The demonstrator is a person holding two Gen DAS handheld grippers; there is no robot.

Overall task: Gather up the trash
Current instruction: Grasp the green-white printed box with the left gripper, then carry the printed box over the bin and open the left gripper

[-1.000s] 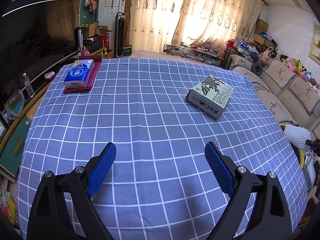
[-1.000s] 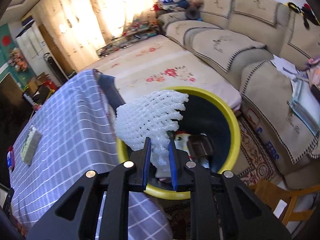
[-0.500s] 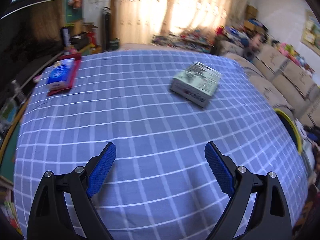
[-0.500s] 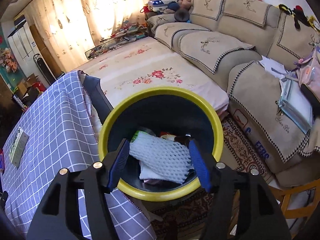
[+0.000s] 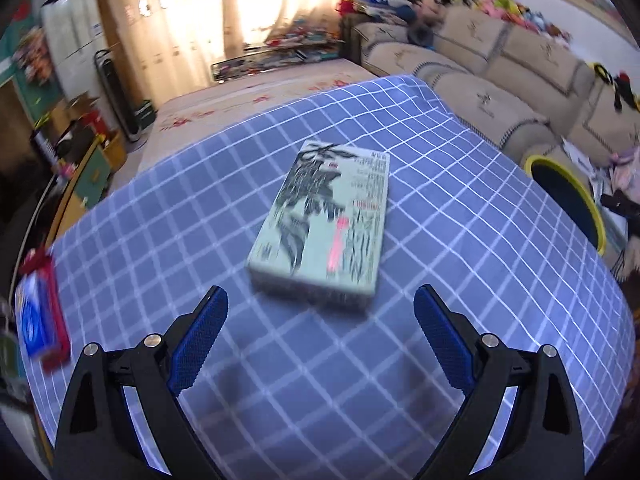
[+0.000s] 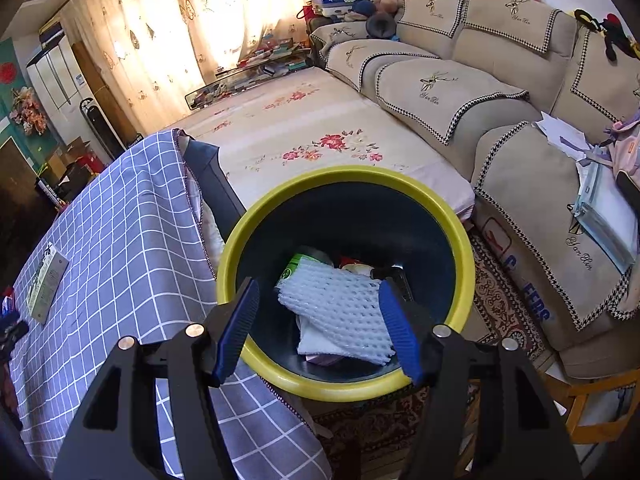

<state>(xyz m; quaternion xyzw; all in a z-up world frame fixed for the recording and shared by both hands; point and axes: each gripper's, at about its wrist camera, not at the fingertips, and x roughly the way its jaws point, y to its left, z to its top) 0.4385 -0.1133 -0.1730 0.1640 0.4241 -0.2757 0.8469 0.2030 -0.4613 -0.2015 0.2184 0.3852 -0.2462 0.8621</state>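
Your left gripper (image 5: 318,334) has its jaws spread wide and empty, and the printed carton (image 5: 324,216) lies just ahead between them on the checked surface (image 5: 460,240), its long axis running away from you. Your right gripper (image 6: 318,328), jaws apart, hangs over the yellow-rimmed bin (image 6: 460,224), so the left is nearer.

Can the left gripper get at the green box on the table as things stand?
Probably yes. The left gripper is open and faces the green box, which lies alone on the checked tablecloth with nothing between them.
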